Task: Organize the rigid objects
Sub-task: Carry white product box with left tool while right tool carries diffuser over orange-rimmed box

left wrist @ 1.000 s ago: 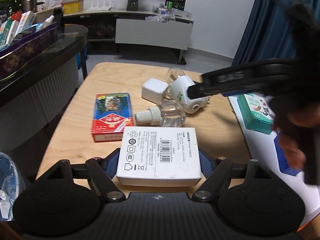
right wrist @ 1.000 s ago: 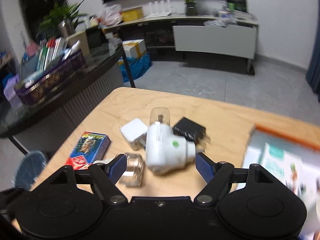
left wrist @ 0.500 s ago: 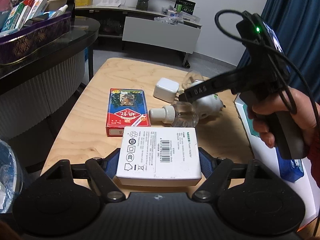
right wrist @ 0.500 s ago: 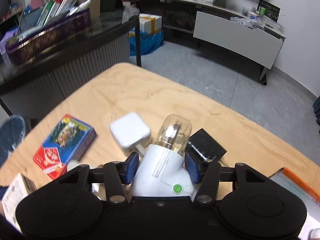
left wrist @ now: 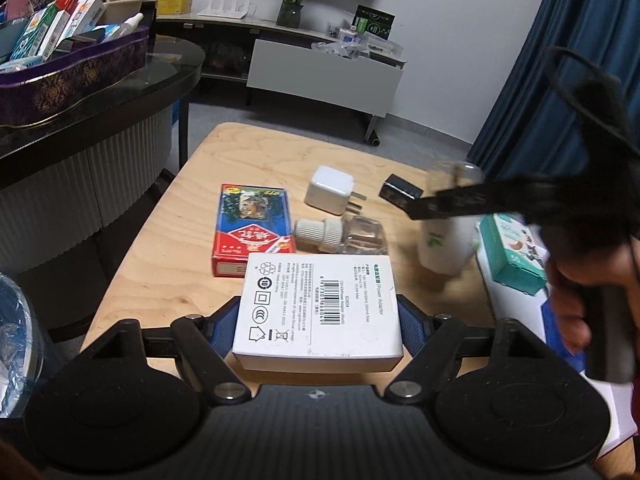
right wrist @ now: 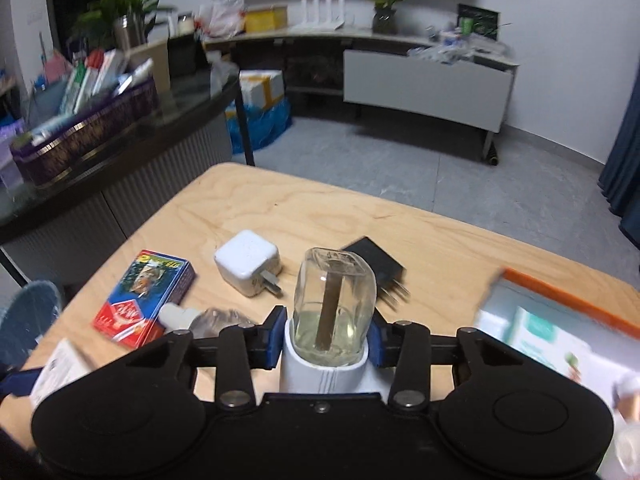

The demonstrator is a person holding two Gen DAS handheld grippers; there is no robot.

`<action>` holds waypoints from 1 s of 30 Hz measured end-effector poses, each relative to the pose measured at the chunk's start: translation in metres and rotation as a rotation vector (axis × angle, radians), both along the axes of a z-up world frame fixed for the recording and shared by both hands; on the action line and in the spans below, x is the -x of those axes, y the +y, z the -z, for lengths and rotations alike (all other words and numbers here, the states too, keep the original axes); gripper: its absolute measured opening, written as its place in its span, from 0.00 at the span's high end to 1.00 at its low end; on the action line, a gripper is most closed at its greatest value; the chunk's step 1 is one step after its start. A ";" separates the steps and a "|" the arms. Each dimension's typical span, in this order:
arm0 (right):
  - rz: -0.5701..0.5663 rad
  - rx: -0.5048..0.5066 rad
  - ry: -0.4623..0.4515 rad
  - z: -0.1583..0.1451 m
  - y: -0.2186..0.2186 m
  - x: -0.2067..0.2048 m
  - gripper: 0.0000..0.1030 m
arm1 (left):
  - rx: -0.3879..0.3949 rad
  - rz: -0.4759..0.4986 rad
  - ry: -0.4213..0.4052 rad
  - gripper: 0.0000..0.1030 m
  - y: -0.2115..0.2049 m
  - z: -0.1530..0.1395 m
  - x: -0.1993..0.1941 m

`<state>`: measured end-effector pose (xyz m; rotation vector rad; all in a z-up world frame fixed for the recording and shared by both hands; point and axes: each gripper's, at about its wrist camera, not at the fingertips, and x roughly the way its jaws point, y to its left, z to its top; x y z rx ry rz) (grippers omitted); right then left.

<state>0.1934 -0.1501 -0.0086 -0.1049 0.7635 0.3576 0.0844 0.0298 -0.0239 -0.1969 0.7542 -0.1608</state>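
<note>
Closing on the white vaporizer [right wrist: 324, 372], the right gripper [right wrist: 324, 344] has it between its pads above the desk's [right wrist: 248, 208] right half. A white box [left wrist: 318, 308] is clamped in the left gripper [left wrist: 318, 324]. Carrying both to the right-edge tray [right wrist: 568, 292] is probably called for next.

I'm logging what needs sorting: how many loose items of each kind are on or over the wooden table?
Boxes: 2, white adapter box, red card box
Plug adapters: 2, white, black
Clear refill bottle: 1
Plug-in vaporizer with bottle: 1
Total: 6
</note>
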 end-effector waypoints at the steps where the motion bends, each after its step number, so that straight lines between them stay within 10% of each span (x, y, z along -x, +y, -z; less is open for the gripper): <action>1: 0.014 -0.016 -0.007 -0.003 -0.007 0.008 0.52 | 0.002 0.002 -0.004 0.23 -0.002 -0.002 0.002; 16: 0.238 -0.099 -0.160 -0.056 -0.101 0.140 0.52 | -0.036 0.153 -0.099 0.24 -0.062 -0.030 0.023; 30: 0.446 -0.125 -0.203 -0.042 -0.179 0.217 0.52 | -0.053 0.320 -0.130 0.24 -0.151 -0.036 0.040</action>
